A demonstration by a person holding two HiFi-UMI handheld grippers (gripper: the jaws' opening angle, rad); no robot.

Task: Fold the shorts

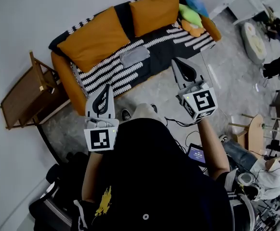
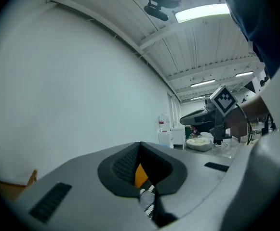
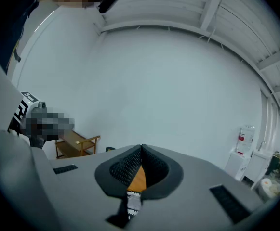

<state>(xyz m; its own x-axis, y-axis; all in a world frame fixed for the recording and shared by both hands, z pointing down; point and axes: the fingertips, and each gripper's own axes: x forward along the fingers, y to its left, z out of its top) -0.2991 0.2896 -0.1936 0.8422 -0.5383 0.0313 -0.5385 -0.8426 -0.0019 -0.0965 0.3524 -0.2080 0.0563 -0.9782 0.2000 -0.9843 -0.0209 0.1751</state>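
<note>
A: Two grippers, both empty. Left gripper (image 1: pixel 109 86) has its jaws pressed together with nothing between them; its own view shows only a sliver of the sofa (image 1: pixel 112 79) through the gap. Right gripper (image 1: pixel 175 61) is the same, jaws together on nothing.

B: Shorts?

A: The grey shorts (image 1: pixel 134 57) lie flat on the sofa seat, about mid-sofa, just below the gap between the two orange cushions (image 1: pixel 94 38). Small, compact, roughly rectangular patch. Too small to tell how many layers.

B: Grippers relative to the sofa?

A: Both hover in front of it over the floor, apart from the seat, tips aimed toward it. Neither touches the cloth.

B: So which step?

A: Can't settle it. My read is that this fits two stages: shorts laid out flat with hands lined up ahead of a grab, or shorts already folded small and hands clear of them.

B: Next move?

A: I'm not calling one. No hold on the cloth exists right now, and the jaws as they stand can't take fabric.
</note>
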